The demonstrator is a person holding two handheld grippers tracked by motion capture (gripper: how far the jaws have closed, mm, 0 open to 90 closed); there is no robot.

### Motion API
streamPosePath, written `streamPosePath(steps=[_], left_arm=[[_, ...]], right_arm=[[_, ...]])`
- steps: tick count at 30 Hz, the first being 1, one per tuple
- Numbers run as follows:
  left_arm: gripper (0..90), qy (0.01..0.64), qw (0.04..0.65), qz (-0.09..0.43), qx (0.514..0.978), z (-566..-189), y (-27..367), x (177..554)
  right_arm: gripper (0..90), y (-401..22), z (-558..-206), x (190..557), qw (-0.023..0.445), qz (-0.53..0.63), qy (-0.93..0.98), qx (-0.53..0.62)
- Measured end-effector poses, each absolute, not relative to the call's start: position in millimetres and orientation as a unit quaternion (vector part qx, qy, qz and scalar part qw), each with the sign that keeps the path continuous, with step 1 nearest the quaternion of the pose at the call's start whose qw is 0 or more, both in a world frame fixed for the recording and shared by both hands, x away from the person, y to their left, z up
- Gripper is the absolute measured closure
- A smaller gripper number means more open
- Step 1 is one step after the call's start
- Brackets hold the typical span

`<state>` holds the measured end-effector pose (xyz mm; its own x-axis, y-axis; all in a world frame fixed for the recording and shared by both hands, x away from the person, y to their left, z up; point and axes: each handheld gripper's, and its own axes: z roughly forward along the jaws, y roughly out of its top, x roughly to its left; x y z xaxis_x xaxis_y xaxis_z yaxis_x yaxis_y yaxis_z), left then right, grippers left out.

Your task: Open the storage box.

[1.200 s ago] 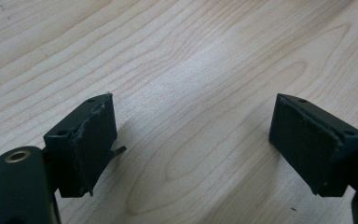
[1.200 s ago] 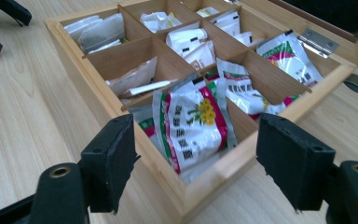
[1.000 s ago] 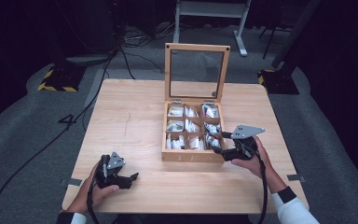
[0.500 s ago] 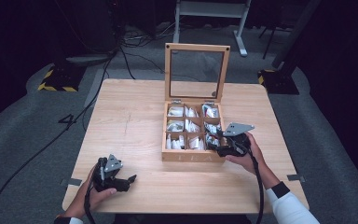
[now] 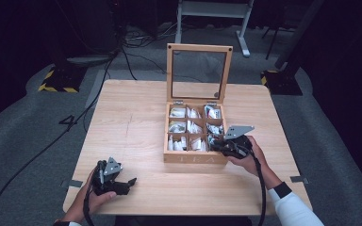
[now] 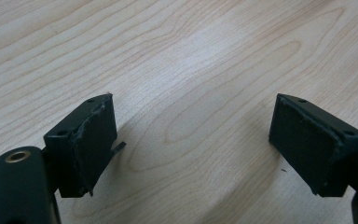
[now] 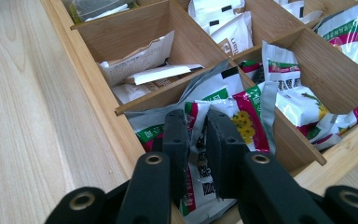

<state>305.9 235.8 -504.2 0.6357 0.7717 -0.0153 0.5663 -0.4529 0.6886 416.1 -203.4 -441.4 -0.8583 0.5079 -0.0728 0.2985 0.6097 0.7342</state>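
Sachets (image 7: 223,88) fill wooden box (image 5: 195,159); right tool (image 7: 196,140) pinches one packet (image 7: 200,175).

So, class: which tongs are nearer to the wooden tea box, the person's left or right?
Right. The right tongs are inside the wooden tea box, closed on a sachet in its front corner. The left tongs sit open on the table, well apart from the box.
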Motion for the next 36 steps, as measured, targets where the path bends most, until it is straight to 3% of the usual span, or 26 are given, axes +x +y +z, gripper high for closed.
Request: streamPosePath(steps=[2,5,36], left_arm=[[15.4,0.398,0.338,0.153,0.839,-504,236,306],[15.4,0.398,0.338,0.153,0.839,-504,236,306],[15.4,0.398,0.338,0.152,0.839,-504,236,306]], right_arm=[[87.5,-205,-440,415,0.14,0.386,0.883,0.228],[89.3,-211,-438,414,0.138,0.398,0.876,0.234],[90.0,-235,-406,402,0.149,0.475,0.838,0.222]])
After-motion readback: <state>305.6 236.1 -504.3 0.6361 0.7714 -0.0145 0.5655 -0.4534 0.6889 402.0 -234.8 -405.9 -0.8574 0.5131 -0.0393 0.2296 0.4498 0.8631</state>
